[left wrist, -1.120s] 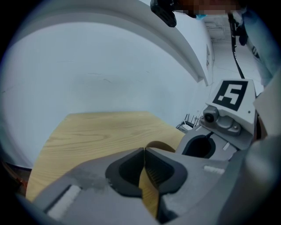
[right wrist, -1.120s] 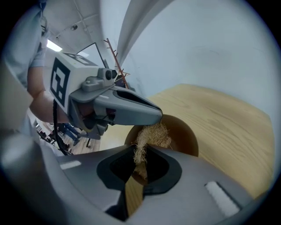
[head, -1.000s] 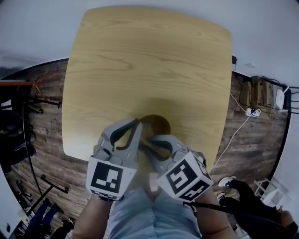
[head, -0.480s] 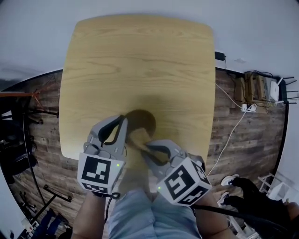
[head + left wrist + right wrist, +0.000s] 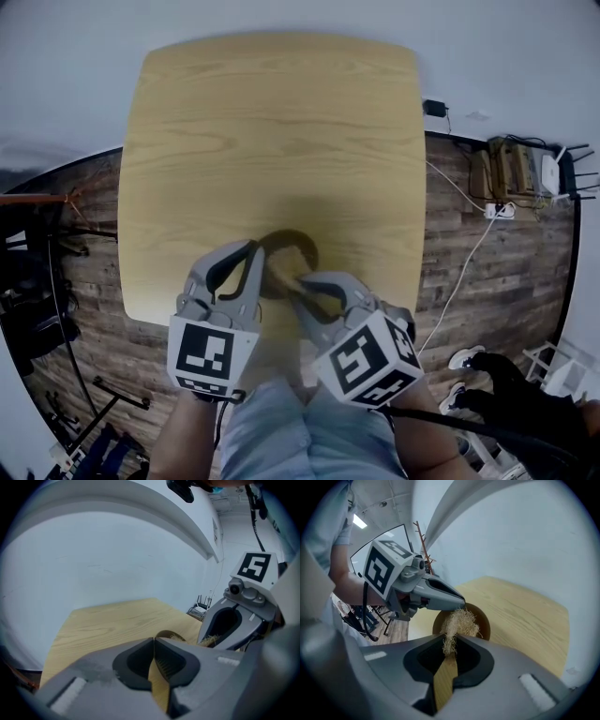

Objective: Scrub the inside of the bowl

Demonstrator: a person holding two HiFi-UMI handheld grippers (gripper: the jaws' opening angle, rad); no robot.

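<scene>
1 overhead, 2 low, common bowl (image 5: 292,246)

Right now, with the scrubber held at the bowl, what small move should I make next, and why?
Probably press the scrubber down against the inner wall of the bowl and sweep it round. The right gripper is shut on the scrubber, whose fibres sit at the bowl's mouth. The left gripper seems to pinch the rim, steadying the bowl on the table.

Soft, even light – strong fisheye warp at edges, close foreground blurred.
</scene>
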